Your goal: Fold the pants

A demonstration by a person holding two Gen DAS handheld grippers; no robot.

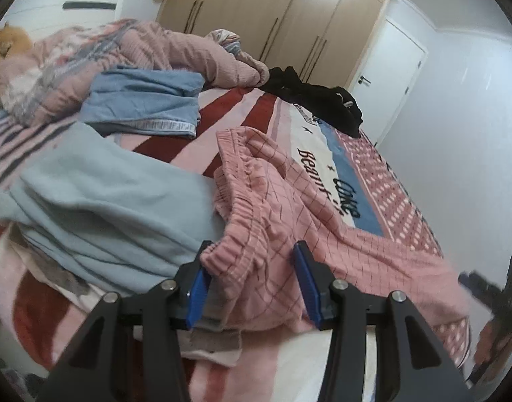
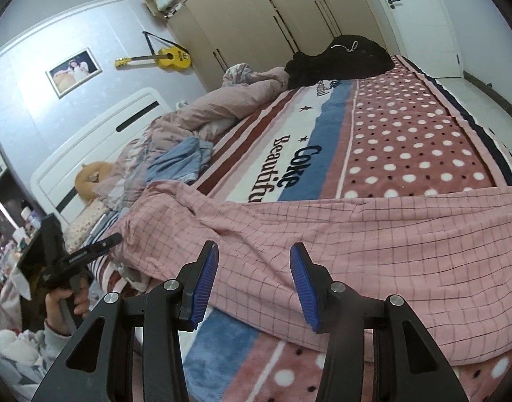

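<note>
Two grippers address the pink checked pants [image 2: 339,234] on the bed [image 2: 423,140]. Left gripper [image 1: 250,268]: jaws part-open around the waistband, at 6 o'clock. Right gripper [image 2: 254,268]: jaws part-open, empty. Risk: thick elastic slips from a shallow bite.

1. Pink checked pants [image 2: 373,234]: leg ends cut off at right edge of right wrist view.
2. Right gripper [image 1: 483,288]: blurred in left wrist view, jaws unreadable.
3. Bed blanket [image 2: 420,127] lettering partly hidden by pants.
</note>
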